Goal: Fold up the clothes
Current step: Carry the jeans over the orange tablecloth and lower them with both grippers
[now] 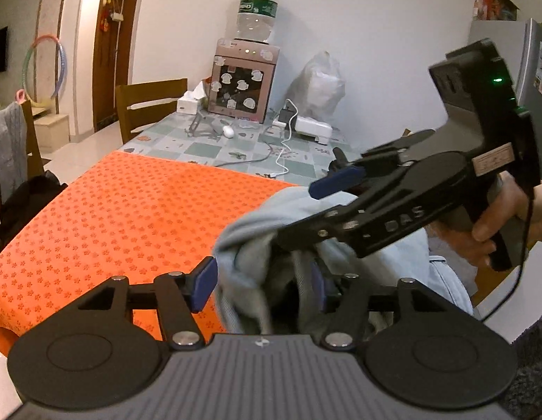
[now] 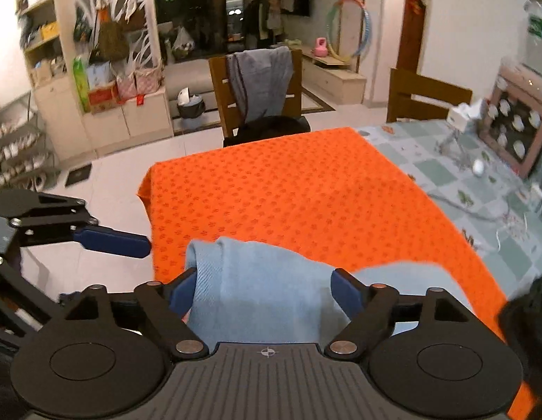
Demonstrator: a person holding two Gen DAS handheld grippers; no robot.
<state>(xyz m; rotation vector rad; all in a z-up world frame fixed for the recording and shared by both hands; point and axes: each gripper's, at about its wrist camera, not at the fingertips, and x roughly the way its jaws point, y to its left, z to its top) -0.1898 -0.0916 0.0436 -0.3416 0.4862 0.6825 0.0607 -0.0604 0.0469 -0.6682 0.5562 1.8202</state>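
Pale blue garment (image 2: 264, 290), bunched above the near edge of the orange cloth (image 2: 288, 192); left gripper (image 1: 262, 280) fingers spread, fabric draped between them; right gripper (image 2: 262, 294) likewise spread around a fold; hand (image 1: 498, 224) grips the right handle.

We see a home dining room — ahead of the tool a table with orange cloth (image 2: 305, 189), wooden chairs (image 2: 257, 87), a water dispenser (image 1: 244, 77), a fridge (image 1: 515, 59) to the right.
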